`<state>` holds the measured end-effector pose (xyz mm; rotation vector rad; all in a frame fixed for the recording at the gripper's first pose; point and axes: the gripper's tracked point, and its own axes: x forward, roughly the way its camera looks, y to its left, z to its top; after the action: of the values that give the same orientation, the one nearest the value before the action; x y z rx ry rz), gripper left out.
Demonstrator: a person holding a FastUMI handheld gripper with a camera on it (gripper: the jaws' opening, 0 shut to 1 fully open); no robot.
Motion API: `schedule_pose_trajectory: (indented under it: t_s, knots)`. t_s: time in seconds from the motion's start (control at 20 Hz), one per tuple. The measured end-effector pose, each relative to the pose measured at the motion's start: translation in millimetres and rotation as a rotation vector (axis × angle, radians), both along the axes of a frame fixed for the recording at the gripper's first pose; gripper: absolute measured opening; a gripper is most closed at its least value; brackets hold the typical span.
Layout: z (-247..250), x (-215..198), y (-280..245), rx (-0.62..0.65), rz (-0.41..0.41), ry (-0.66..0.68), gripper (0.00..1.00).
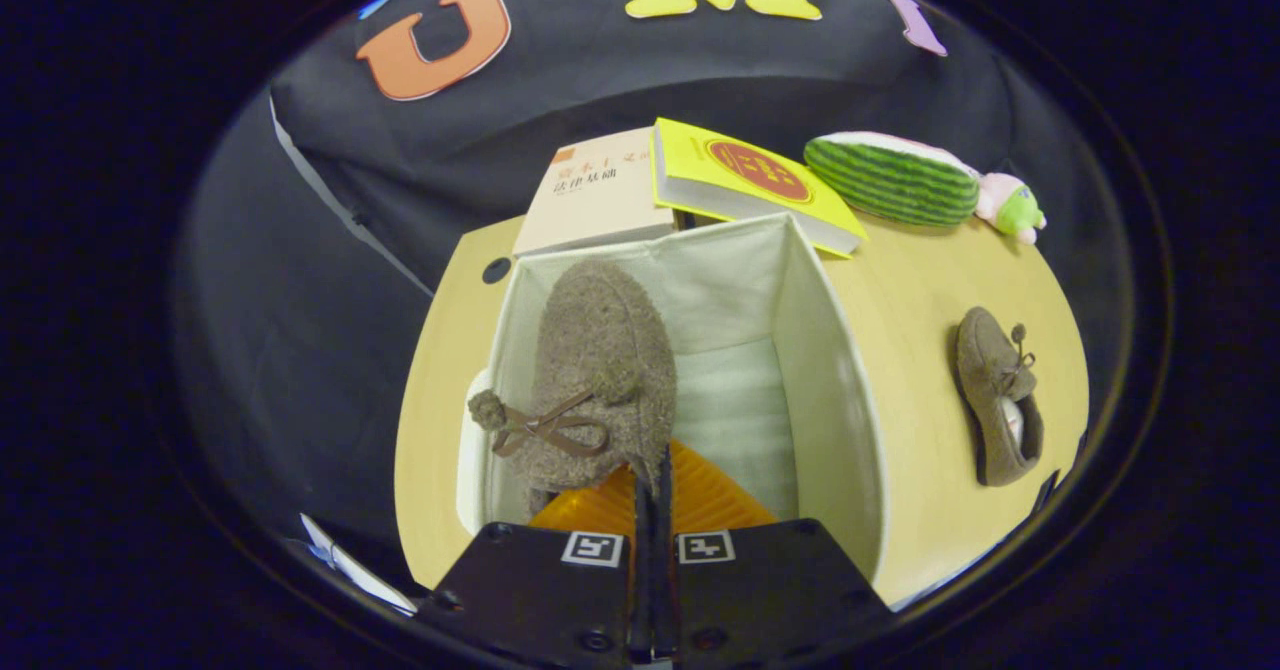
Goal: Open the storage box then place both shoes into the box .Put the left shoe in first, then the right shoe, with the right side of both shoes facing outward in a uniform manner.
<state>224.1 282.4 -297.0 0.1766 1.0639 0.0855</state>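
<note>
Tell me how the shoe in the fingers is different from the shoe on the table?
The held shoe hangs over the open box, pinched by the fingers; the other shoe lies on the table beside the box. The held shoe shows its fuzzy top and bow; the other shoe shows its opening. The held shoe looks bigger, being nearer. Both are brown with bows.

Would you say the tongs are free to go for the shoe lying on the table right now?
Probably not yet: the tongs are shut on the brown shoe over the open box. The table shoe itself lies unobstructed.
</note>
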Motion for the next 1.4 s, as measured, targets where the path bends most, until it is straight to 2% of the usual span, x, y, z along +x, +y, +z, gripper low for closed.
schedule_pose_trajectory:
  t_s: [0.2, 0.35, 0.45, 0.5, 0.7, 0.95, 1.0, 1.15, 1.4]
  knots:
    - [-3, 2, 2, 0.006, 0.013, -0.018, 0.1]
    - [6, 0, 6, 0.031, 0.052, -0.032, 0.23]
    - [16, -3, -1, -0.01, 0.079, -0.055, 0.55]
    - [25, -5, -5, -0.038, 0.092, -0.068, 0.64]
    - [61, -9, -29, -0.175, 0.136, -0.142, 0.84]
    - [101, -13, -67, -0.266, 0.138, -0.214, 0.87]
    - [101, -17, -72, -0.257, 0.132, -0.206, 0.87]
    - [102, -24, -101, -0.258, 0.155, -0.163, 1.0]
    - [89, -24, -175, -0.296, 0.111, -0.127, 1.0]
